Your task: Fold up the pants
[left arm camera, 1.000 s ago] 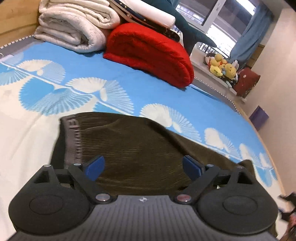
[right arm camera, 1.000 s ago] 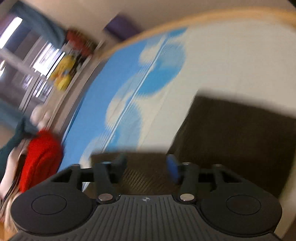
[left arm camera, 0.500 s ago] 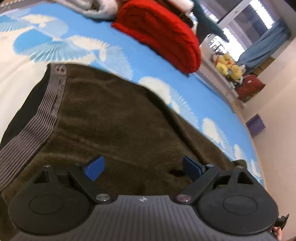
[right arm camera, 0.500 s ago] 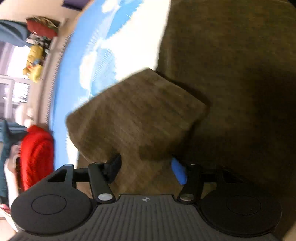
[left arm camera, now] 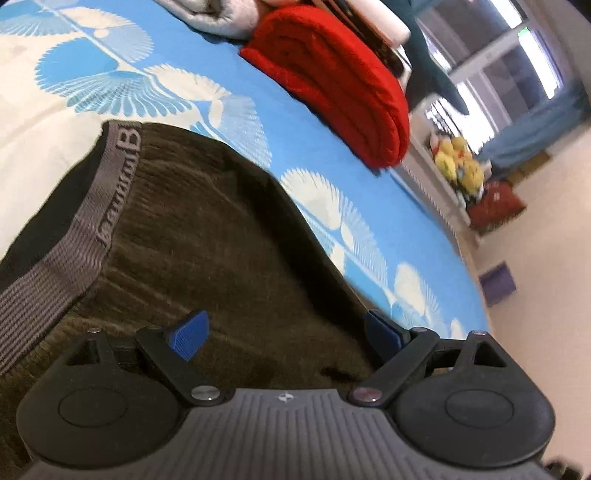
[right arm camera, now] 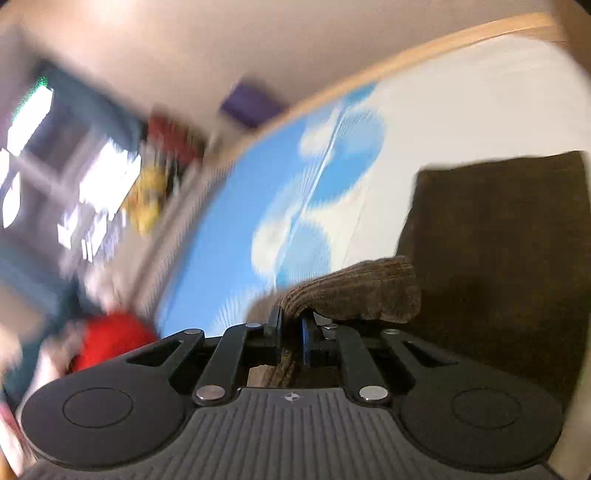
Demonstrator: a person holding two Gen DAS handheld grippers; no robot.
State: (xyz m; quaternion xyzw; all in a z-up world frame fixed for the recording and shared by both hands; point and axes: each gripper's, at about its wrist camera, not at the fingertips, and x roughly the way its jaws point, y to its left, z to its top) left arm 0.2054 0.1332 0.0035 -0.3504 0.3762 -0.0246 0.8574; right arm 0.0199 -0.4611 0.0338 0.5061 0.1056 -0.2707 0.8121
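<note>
Left wrist view. Brown corduroy pants (left arm camera: 207,236) spread flat on the bed (left arm camera: 317,147), filling the lower left half of the frame from 8 o'clock to 5 o'clock. Grey elastic waistband (left arm camera: 85,229) with woven lettering, running along the pants' edge from 11 o'clock down to 9 o'clock. Left hand-held gripper (left arm camera: 284,332) just above the corduroy, jaws wide apart, blue pads (left arm camera: 188,332) clear of the cloth, nothing between them. Blue bedsheet with white fan motifs beyond the pants, from 10 o'clock round to 3 o'clock. Folded red blanket (left arm camera: 340,85) at 1 o'clock on the bed, well apart from the pants; pale folded bedding (left arm camera: 218,14) at 12 o'clock, beside it. Yellow plush toys (left arm camera: 458,162) at 2 o'clock, on a ledge past the bed's edge, under the window (left arm camera: 517,55). Purple box (left arm camera: 496,282) at 3 o'clock on the floor.

Right wrist view, blurred by motion. Right hand-held gripper (right arm camera: 291,325) with jaws just closed, pinched narrow on a raised fold of the pants (right arm camera: 354,288) at centre. Remainder of the pants (right arm camera: 495,251) lying flat on the bed at 3 o'clock. Blue-and-white sheet (right arm camera: 258,206) from centre toward 1 o'clock, wooden bed rim (right arm camera: 424,50) along its far edge. Red blanket (right arm camera: 110,339) at 8 o'clock.
</note>
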